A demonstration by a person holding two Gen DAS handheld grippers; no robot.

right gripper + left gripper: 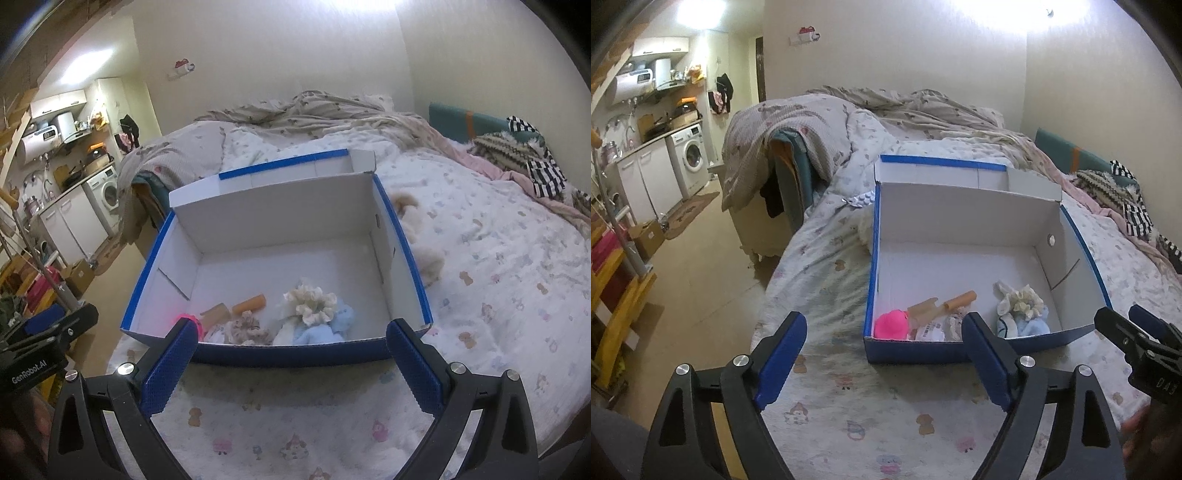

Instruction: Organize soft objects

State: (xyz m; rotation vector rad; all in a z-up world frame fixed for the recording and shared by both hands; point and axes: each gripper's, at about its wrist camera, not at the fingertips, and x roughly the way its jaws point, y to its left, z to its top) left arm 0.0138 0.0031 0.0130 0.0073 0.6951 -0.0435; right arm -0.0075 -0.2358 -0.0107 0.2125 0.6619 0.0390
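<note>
A blue cardboard box (pixel 871 273) (pixel 402 236) with a white inside stands open on the bed. Along its near wall lie a pink ball (pixel 892 325) (pixel 190 319), a cream scrunchie (pixel 1028 299) (pixel 314 304), a light blue cloth (pixel 1034 325) (pixel 325 326), a patterned scrunchie (pixel 245 326) and two cardboard tubes (pixel 960 299) (pixel 249 304). My left gripper (pixel 882 339) hovers open just short of the box's near wall, nothing between its fingers. My right gripper (pixel 291 350) is open too, in front of the same wall and empty.
A fluffy cream plush (pixel 424 251) (pixel 864 225) lies on the sheet beside the box's far side. Rumpled blankets (pixel 886 103) and striped clothes (pixel 543 173) cover the far bed. The bed edge drops to the floor (pixel 701 258) at left, with a washing machine (pixel 689 158) beyond.
</note>
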